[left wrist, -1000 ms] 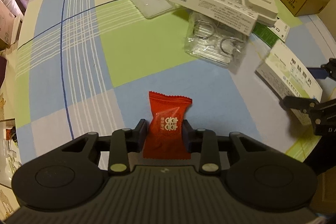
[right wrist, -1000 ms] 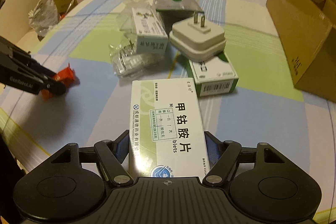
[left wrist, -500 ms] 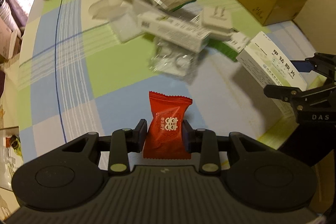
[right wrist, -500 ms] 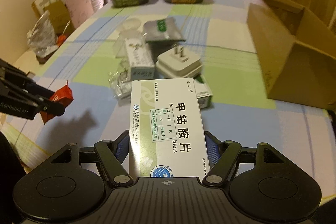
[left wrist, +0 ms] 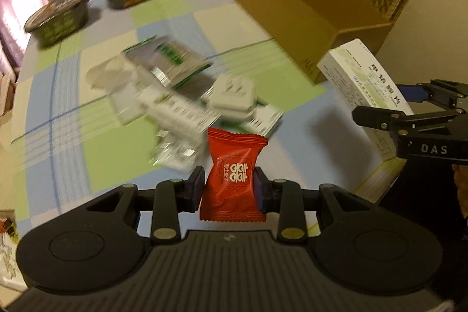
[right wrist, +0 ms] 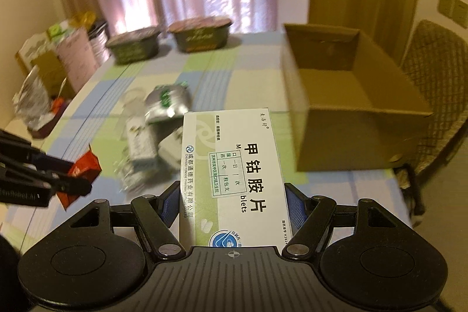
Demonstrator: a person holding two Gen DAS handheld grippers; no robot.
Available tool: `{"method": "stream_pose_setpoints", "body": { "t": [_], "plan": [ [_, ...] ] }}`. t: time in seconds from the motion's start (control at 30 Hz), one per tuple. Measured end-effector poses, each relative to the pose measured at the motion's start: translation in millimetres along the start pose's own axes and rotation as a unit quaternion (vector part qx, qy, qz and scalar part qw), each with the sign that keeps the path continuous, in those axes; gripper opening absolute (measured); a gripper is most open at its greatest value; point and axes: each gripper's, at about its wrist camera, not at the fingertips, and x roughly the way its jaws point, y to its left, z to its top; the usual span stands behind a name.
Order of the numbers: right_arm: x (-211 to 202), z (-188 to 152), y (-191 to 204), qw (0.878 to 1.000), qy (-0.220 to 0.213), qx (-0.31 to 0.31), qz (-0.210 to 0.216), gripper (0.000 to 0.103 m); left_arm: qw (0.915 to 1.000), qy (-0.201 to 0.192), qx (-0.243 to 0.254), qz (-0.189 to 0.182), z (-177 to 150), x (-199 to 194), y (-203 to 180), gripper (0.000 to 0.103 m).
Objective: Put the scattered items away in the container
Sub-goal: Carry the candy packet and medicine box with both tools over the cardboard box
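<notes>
Red candy packet [left wrist: 234, 177]: pinched at mid-body in left gripper [left wrist: 229, 189], clear of table [left wrist: 111, 104]. Light, crinkly, slippery; best held across the filled centre. Medicine box [right wrist: 234, 180]: clamped across its long sides in right gripper [right wrist: 232, 203], rigid, light. Cardboard box [right wrist: 351, 113] ahead, open, near.

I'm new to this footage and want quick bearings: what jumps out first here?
A bright red candy packet is pinched in the left hand-held gripper, raised above the checked tablecloth. The right hand-held gripper clamps a white medicine box, with the open cardboard box just ahead to its right.
</notes>
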Motion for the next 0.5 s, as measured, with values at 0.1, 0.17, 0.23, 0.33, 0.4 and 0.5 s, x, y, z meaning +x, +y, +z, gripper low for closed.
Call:
{"method": "stream_pose_setpoints", "body": {
  "t": [0.1, 0.17, 0.23, 0.33, 0.4, 0.5],
  "plan": [
    [-8, 11, -20, 1.000, -0.013, 0.011, -0.012, 0.074, 0.9998, -0.014, 0.004, -0.015, 18, 0, -19, 0.029],
    [-13, 19, -36, 0.999, -0.019, 0.022, -0.019, 0.074, 0.9994, -0.023, 0.010, -0.022, 32, 1, -33, 0.029],
    [-17, 27, -50, 0.999, -0.025, 0.030, -0.027, 0.074, 0.9989, -0.030, 0.015, -0.031, 47, 3, -44, 0.029],
    [-19, 41, -73, 0.998, -0.031, 0.037, -0.039, 0.074, 0.9980, -0.041, 0.021, -0.044, 70, 8, -59, 0.029],
    [-20, 52, -90, 0.997, -0.035, 0.042, -0.045, 0.074, 0.9972, -0.046, 0.028, -0.051, 87, 13, -69, 0.029],
    [-18, 67, -113, 0.997, -0.038, 0.046, -0.055, 0.074, 0.9958, -0.054, 0.037, -0.064, 112, 23, -83, 0.029]
  ]
}}
